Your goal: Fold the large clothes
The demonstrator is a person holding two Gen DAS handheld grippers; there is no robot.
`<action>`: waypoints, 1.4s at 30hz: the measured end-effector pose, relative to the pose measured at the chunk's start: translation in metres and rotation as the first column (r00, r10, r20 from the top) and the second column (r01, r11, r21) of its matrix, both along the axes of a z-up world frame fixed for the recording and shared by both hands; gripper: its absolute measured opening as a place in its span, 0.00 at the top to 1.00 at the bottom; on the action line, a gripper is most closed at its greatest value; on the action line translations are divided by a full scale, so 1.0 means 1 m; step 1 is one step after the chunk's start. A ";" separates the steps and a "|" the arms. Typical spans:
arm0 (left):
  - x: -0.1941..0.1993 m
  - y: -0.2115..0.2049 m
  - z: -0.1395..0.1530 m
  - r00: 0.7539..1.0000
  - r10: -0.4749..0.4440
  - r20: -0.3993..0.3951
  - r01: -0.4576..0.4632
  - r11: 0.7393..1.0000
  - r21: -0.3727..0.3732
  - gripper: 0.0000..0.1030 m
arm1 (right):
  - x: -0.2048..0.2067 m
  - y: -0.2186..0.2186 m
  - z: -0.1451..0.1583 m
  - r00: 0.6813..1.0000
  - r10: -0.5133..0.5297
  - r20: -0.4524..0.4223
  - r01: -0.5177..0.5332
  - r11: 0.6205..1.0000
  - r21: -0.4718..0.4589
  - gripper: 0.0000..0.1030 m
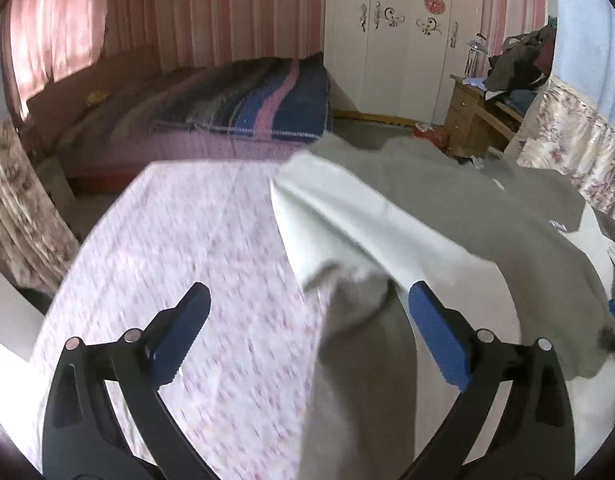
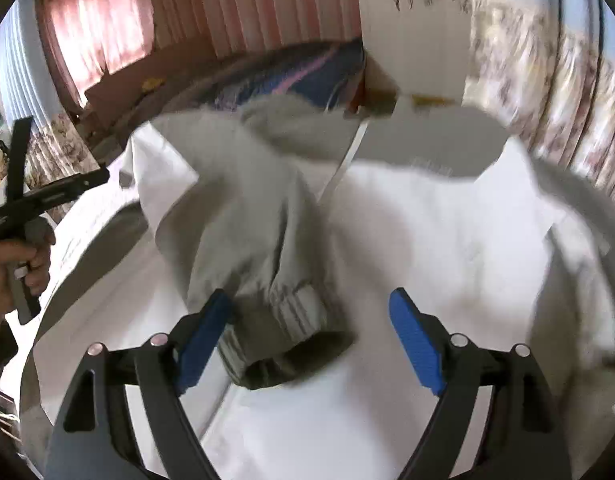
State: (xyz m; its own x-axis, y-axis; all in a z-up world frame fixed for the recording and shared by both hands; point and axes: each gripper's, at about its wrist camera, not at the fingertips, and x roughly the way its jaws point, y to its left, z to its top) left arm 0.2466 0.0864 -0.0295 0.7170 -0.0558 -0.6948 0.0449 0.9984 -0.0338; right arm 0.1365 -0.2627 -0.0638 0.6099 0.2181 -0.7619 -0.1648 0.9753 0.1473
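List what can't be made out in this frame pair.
- Grey-and-white jacket: full outline, cut off by the left wrist view's right edge.
- Small white chest print: too small, blurred.
- Ribbed grey sleeve cuff: motion-blurred in the right wrist view.
- Left tongs: its tips are outside the right wrist view.

Daylit bedroom, both views smeared by motion

We see pink curtains [image 1: 55, 28] glowing with window light, the white jacket [image 2: 427, 240] nearly washed out, the flowered tablecloth [image 1: 187, 280] streaked, and dark rounded corners where the fisheye bends the walls
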 end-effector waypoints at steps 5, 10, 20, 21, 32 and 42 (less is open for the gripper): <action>-0.015 -0.010 0.000 1.000 -0.029 0.004 0.028 0.999 0.032 0.04 | 0.013 0.002 0.007 1.000 -0.023 -0.002 0.023 0.997 -0.067 0.87; -0.011 0.003 0.021 0.999 0.012 0.046 -0.013 1.000 0.022 0.04 | 0.023 -0.050 0.042 0.971 -0.193 0.144 0.229 0.927 -0.297 0.87; 0.067 -0.071 0.005 0.996 -0.063 -0.070 0.062 0.998 -0.020 0.03 | 0.076 -0.134 0.006 0.941 -0.340 -0.002 0.326 0.905 -0.271 0.80; 0.076 -0.080 -0.001 0.993 -0.078 -0.091 0.077 0.997 -0.012 0.03 | 0.070 -0.133 0.004 0.943 -0.334 -0.005 0.320 0.909 -0.265 0.78; 0.130 -0.103 -0.063 0.982 -0.071 -0.175 0.093 0.988 0.121 0.52 | 0.079 -0.128 -0.009 0.959 -0.283 0.010 0.275 0.921 -0.276 0.58; 0.112 -0.063 -0.064 0.989 0.013 -0.148 0.001 0.995 0.096 0.03 | 0.088 -0.126 -0.015 0.954 -0.301 -0.006 0.287 0.916 -0.279 0.31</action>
State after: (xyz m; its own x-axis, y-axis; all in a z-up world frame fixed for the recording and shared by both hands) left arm 0.3588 0.0233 -0.0934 0.6058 0.0196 -0.7953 0.0405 0.9976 0.0554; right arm 0.2241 -0.3885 -0.0787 0.5763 -0.1850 -0.7960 0.1364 0.9821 -0.1296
